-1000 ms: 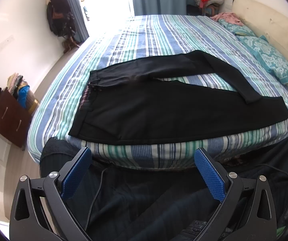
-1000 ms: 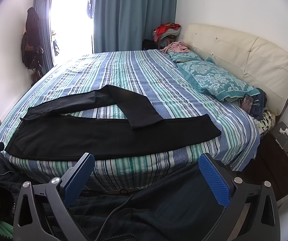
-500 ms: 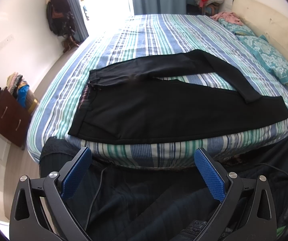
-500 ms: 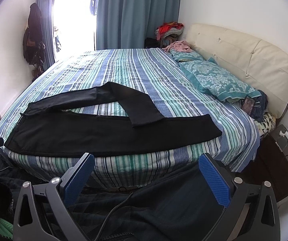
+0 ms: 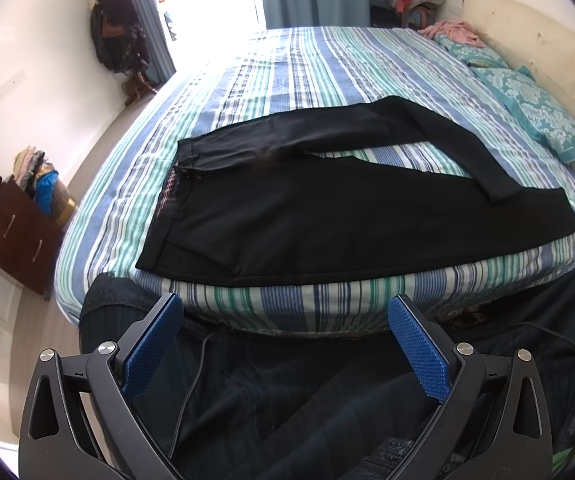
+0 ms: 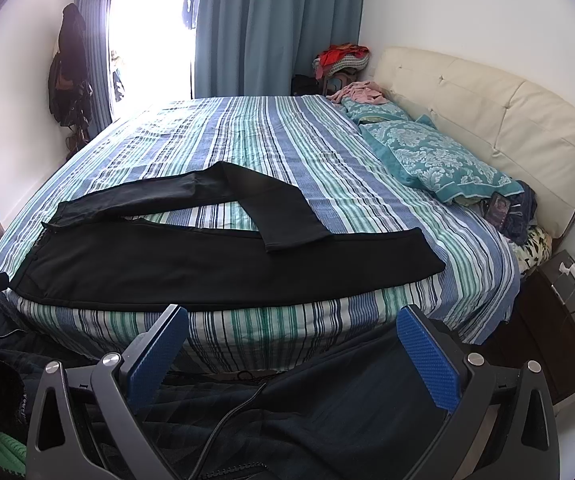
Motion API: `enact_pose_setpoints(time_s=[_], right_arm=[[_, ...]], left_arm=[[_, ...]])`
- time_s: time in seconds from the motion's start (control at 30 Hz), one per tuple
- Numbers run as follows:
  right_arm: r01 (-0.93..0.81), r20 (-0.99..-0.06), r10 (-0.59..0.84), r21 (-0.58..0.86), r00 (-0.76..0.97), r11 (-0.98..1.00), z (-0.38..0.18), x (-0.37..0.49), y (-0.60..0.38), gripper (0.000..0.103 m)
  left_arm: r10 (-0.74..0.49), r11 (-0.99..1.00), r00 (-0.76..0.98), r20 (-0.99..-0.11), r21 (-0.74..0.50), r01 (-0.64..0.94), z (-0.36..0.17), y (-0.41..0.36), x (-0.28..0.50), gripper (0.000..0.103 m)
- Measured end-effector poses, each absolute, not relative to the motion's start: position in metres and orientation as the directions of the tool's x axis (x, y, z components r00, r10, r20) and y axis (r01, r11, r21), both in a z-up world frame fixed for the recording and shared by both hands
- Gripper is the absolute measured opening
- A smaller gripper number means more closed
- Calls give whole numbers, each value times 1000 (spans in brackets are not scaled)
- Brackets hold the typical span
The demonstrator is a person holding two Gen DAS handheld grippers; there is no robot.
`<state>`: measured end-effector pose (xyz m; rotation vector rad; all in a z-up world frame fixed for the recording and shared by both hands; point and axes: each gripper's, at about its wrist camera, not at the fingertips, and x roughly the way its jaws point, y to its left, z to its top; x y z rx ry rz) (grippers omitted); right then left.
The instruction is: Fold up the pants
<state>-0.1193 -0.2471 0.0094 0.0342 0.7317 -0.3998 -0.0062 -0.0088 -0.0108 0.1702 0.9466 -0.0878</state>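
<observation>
The left gripper (image 5: 285, 322), a black frame with two blue ribbed pads, is spread wide and holds nothing; it hangs level and pointed forward, low in front of the near edge of the bed, over dark quilted clothing that fills the bottom of its view with a thin black cable running across it. The right gripper (image 6: 293, 334) is likewise splayed apart and empty, held in the same forward-facing pose above the same dark quilted fabric. Just ahead of both tools, the black fabric pants (image 5: 327, 216) lie spread flat along the near edge of the blue, green and white striped bedspread (image 5: 327, 64), touched by neither tool. The waistband sits ahead and to the left of the left gripper; the nearer leg runs straight out to the right, while the farther leg is bent back at the knee so its cuff lies across the nearer one. Farther off to the right rest teal patterned pillows (image 6: 439, 160) against a cream padded headboard (image 6: 499, 112). Beyond the bed hang blue curtains (image 6: 275, 28).
</observation>
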Motion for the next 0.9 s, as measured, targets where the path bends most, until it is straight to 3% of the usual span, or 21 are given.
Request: enact_pose_setpoints(time_s=[0.9], right_arm=[[353,-671,-332,-111,663,929,3,-114,-246,103]], left_arm=[[9,980,554,-832,118,161,-14,-9,1,102]])
